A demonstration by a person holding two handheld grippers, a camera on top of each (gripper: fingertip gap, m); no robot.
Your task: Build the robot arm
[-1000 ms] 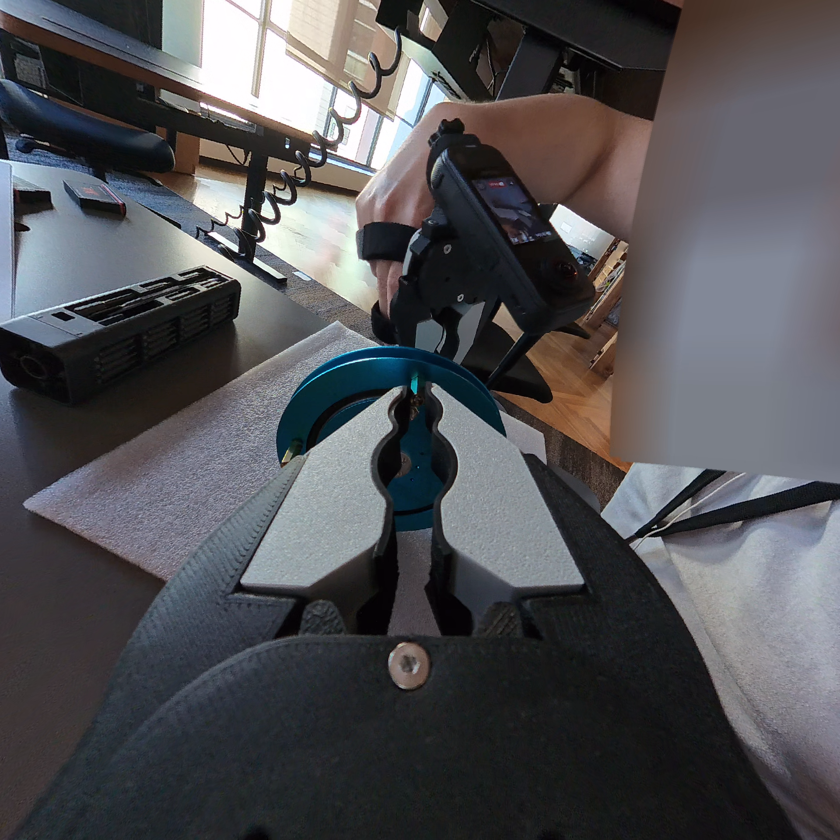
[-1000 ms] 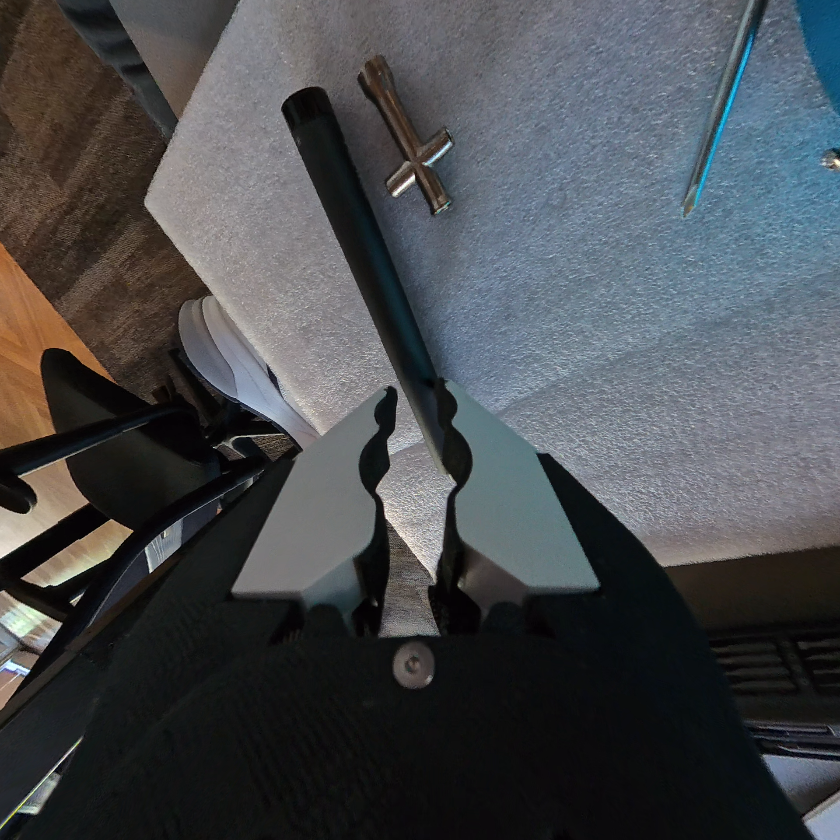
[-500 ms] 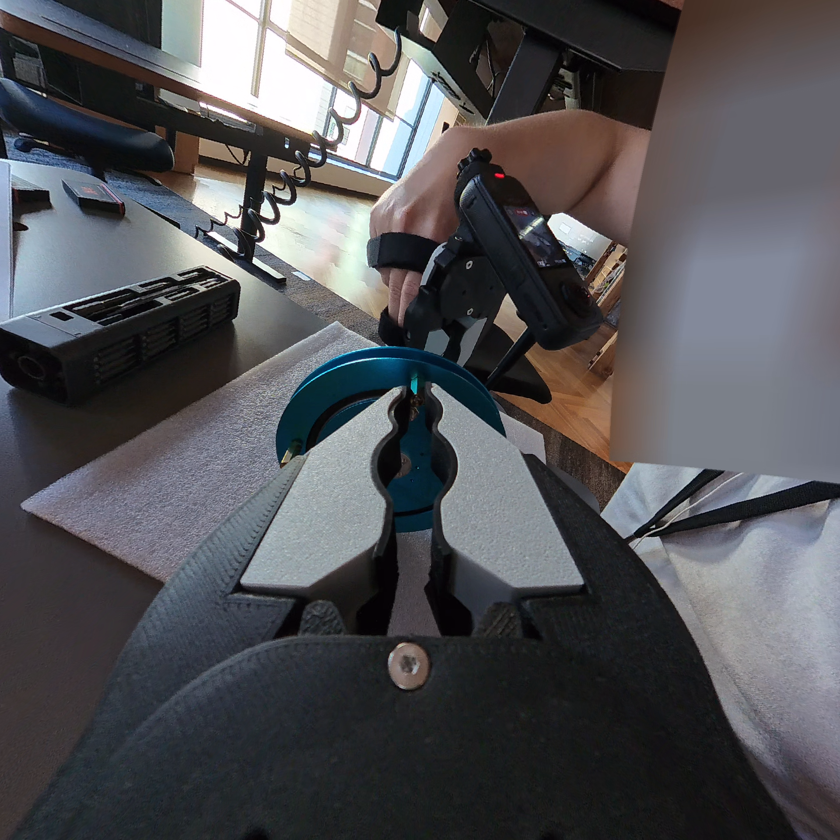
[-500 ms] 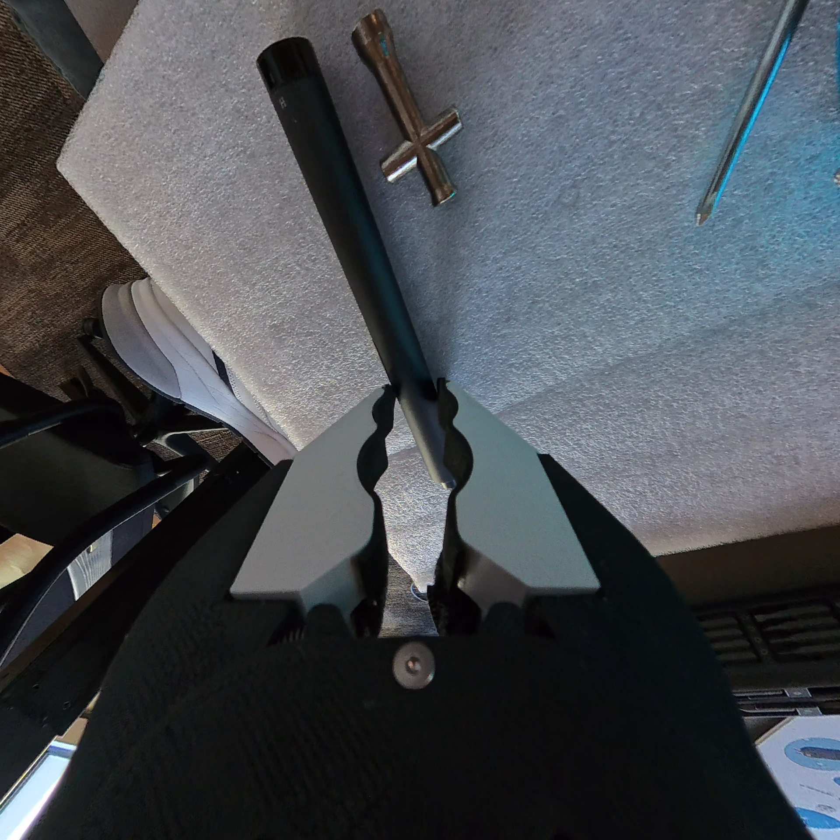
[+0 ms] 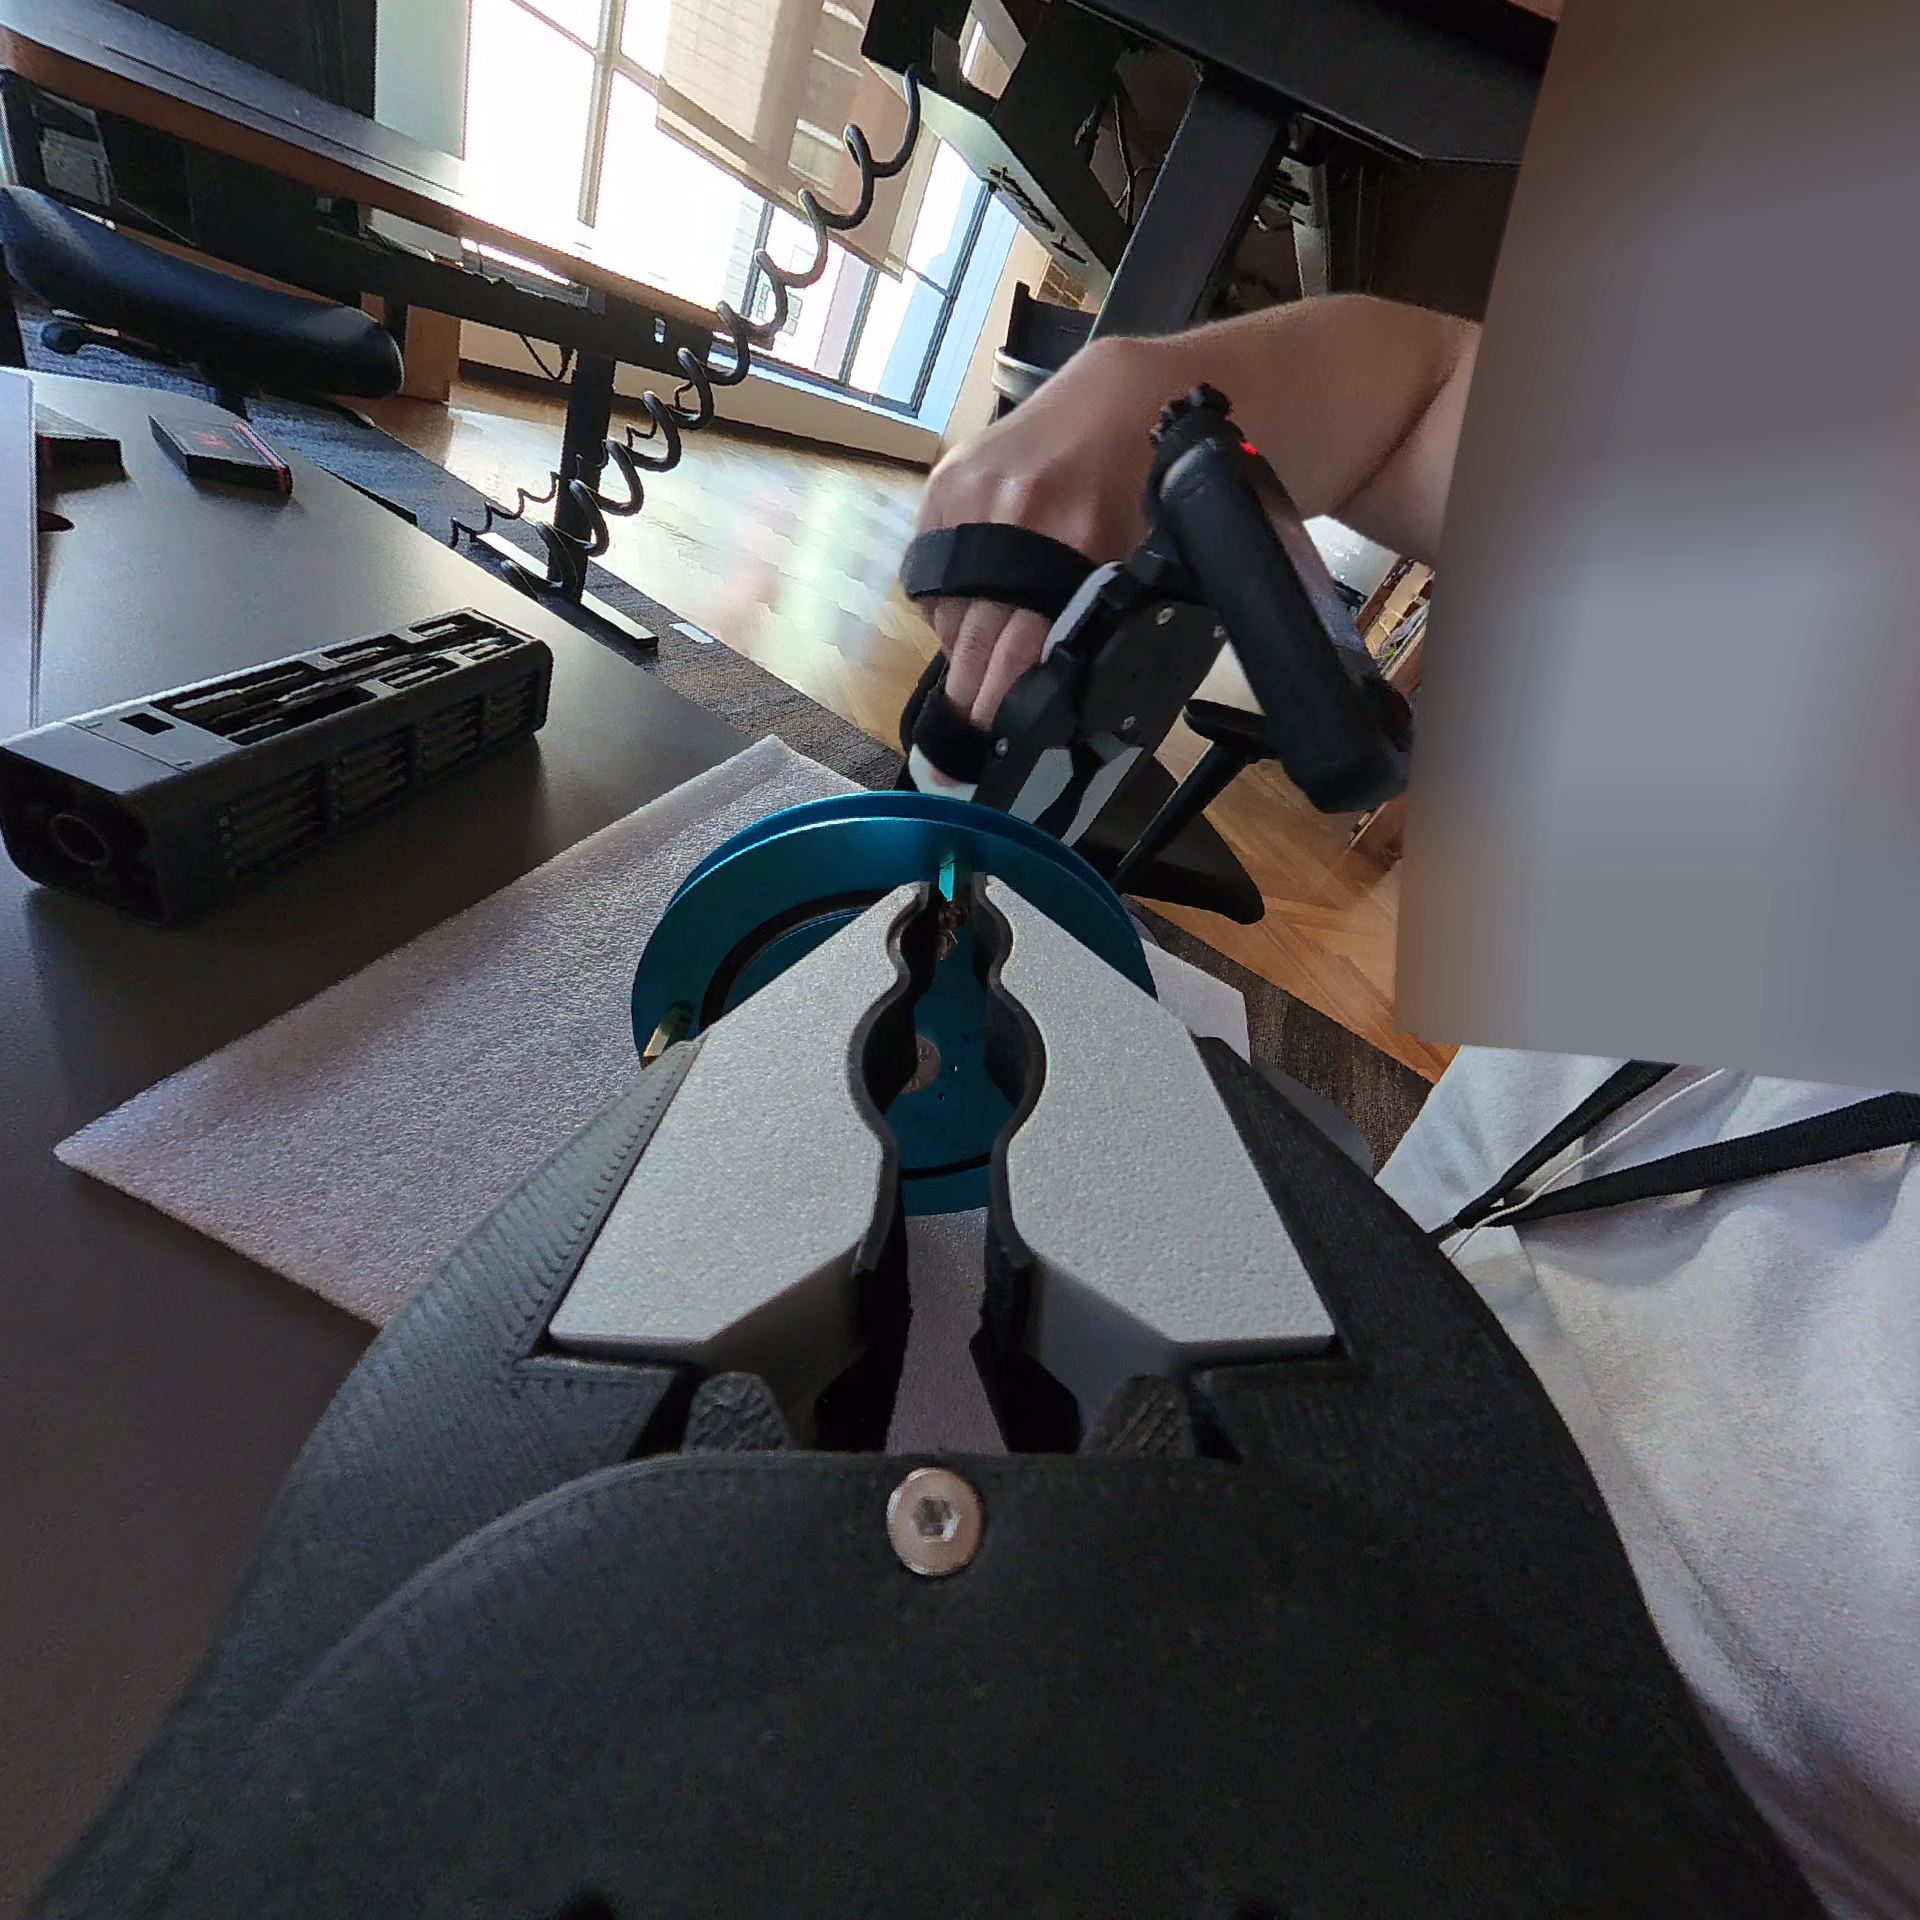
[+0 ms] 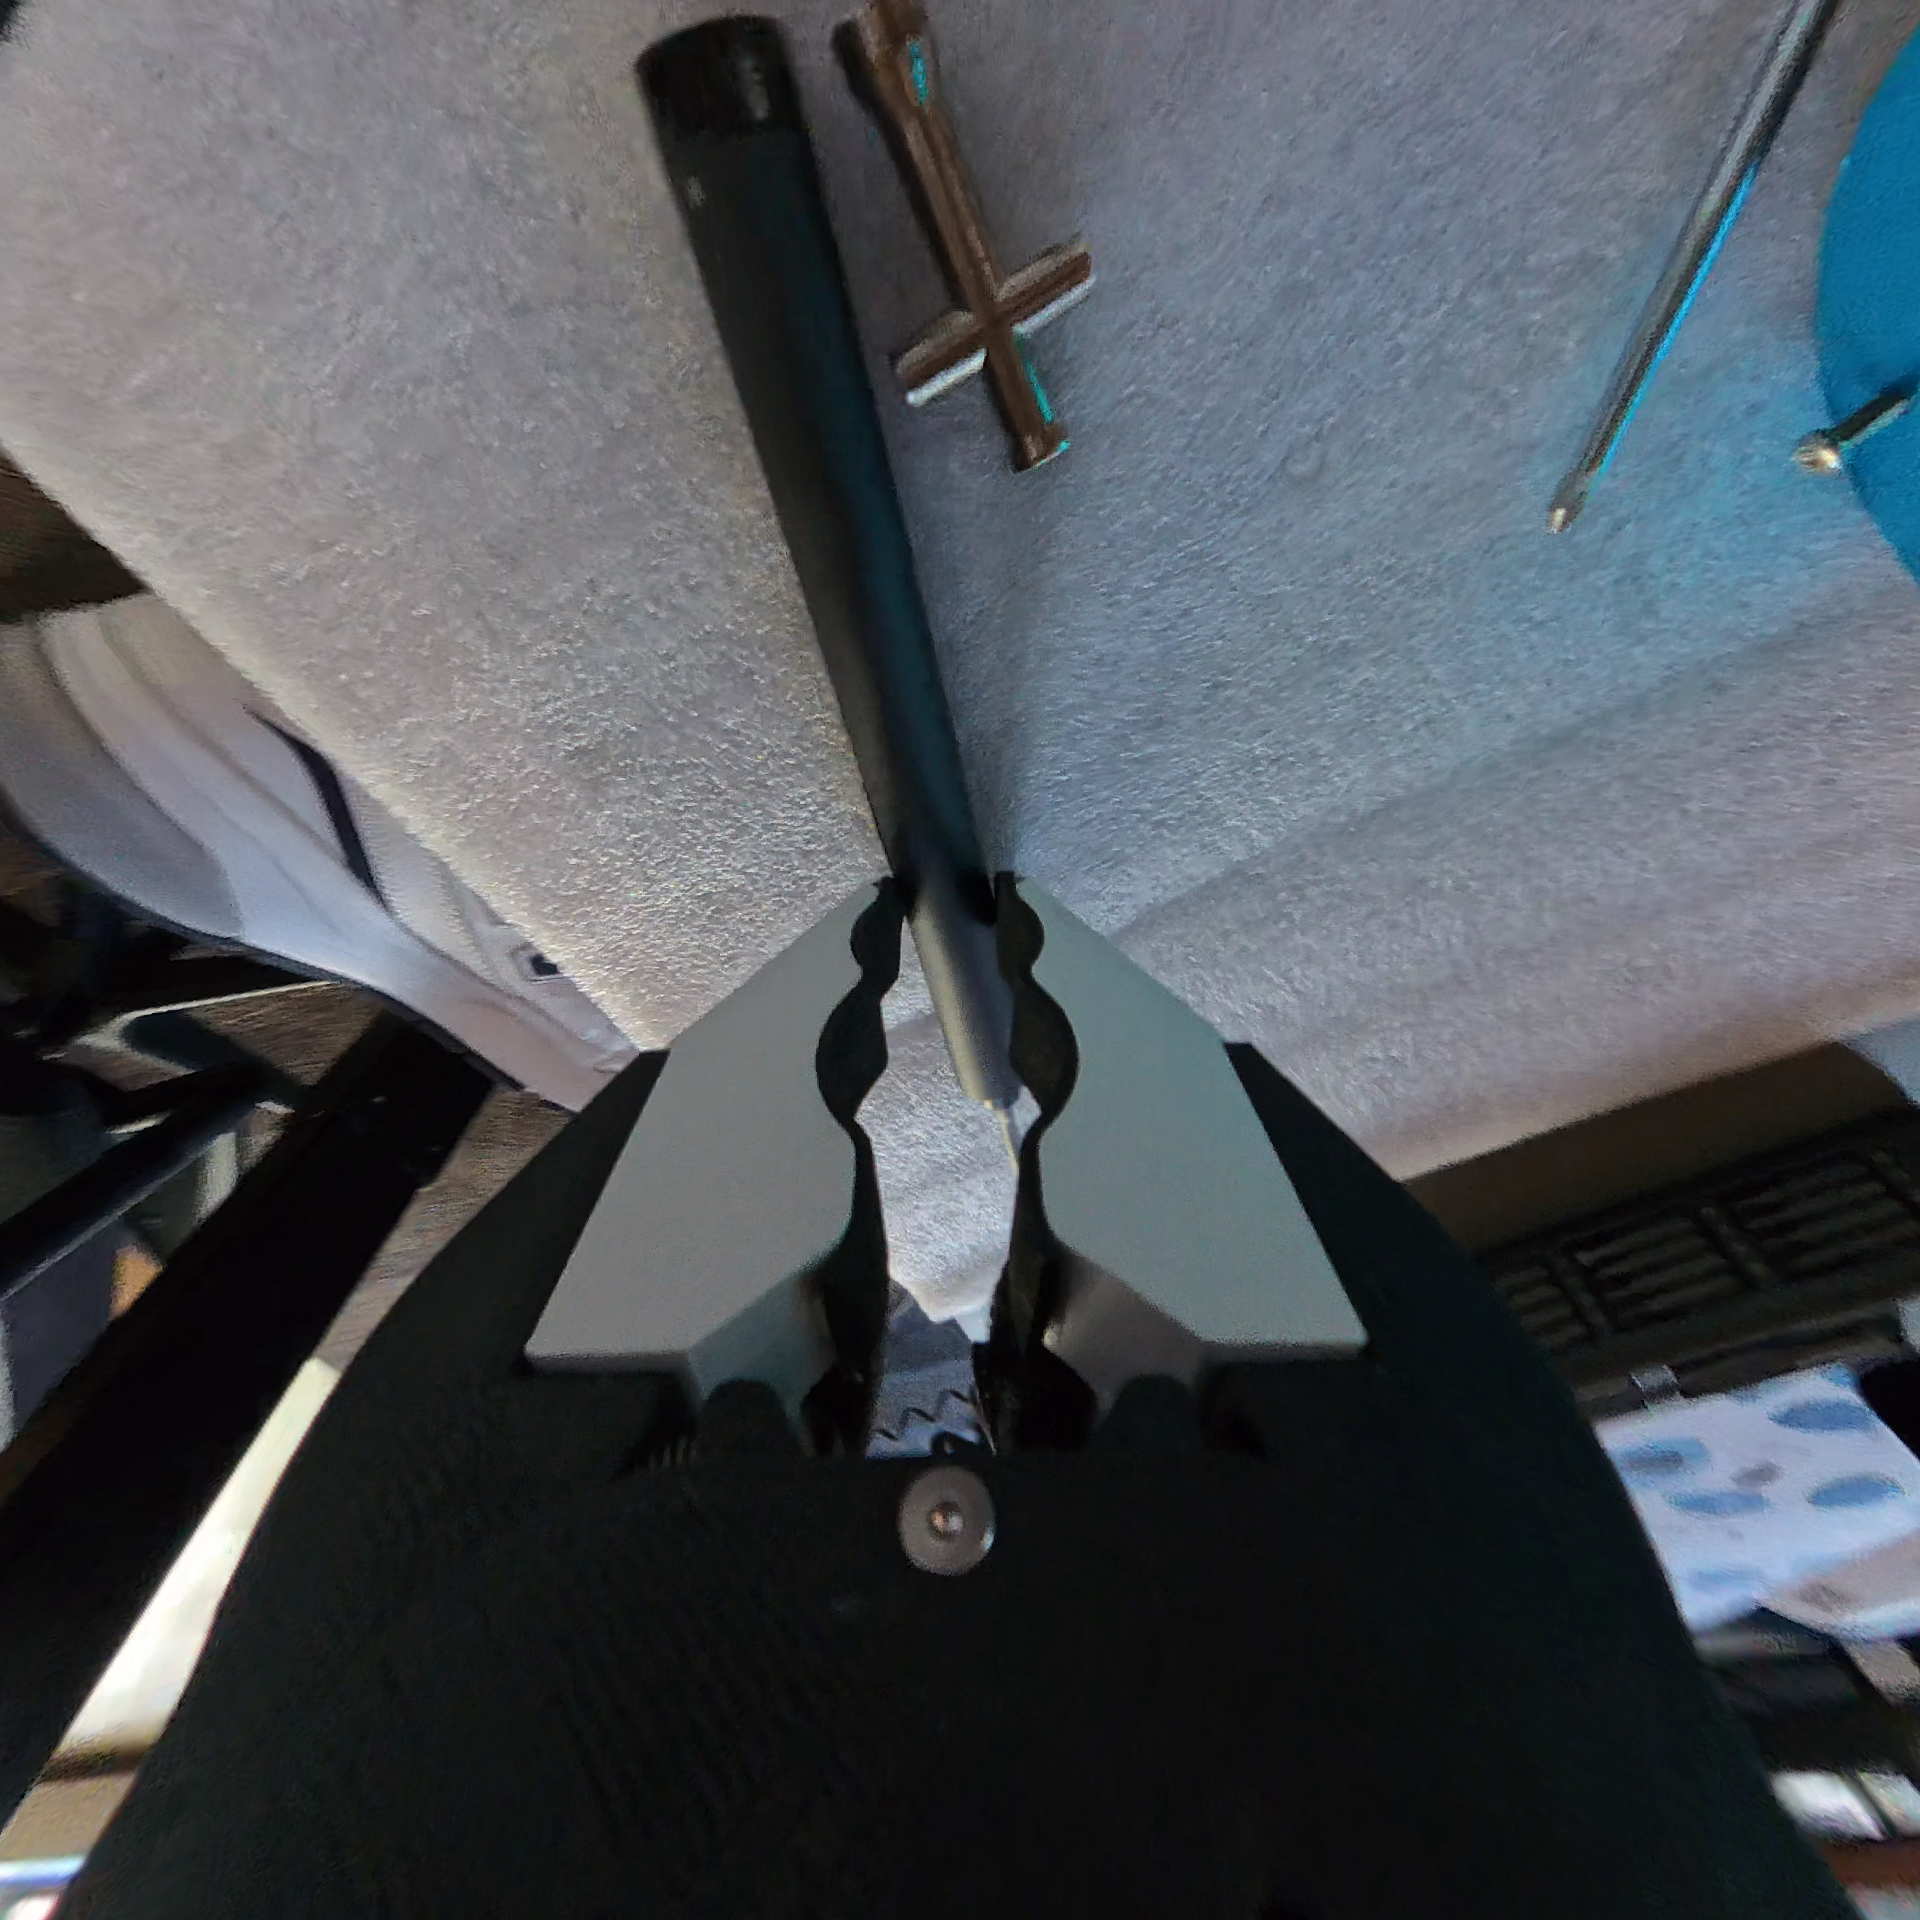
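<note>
My left gripper (image 5: 951,896) is shut on the top rim of a blue metal spool (image 5: 800,862). The spool stands on edge on a grey foam mat (image 5: 416,1049). My right gripper (image 6: 948,902) is shut on the grey shaft of a black-handled screwdriver (image 6: 800,364). The handle points away from me over the mat (image 6: 1351,623) and the thin tip lies back between the fingers. In the left wrist view the right gripper (image 5: 1049,790) shows just behind the spool, held by a hand (image 5: 1039,468).
A cross-shaped metal wrench (image 6: 987,312), a long thin metal rod (image 6: 1683,270) and a small screw (image 6: 1849,436) lie on the mat by the spool's edge (image 6: 1870,312). A black slotted box (image 5: 270,748) sits on the dark table (image 5: 156,1195). A person in white (image 5: 1662,1351) is at right. Across from one pair of fingers to the other is roughly 20 cm.
My right gripper has swung and come lower over the mat with the screwdriver, whose handle is now closer beside the cross wrench. In the left wrist view it moved right and down. My left gripper stayed still.
</note>
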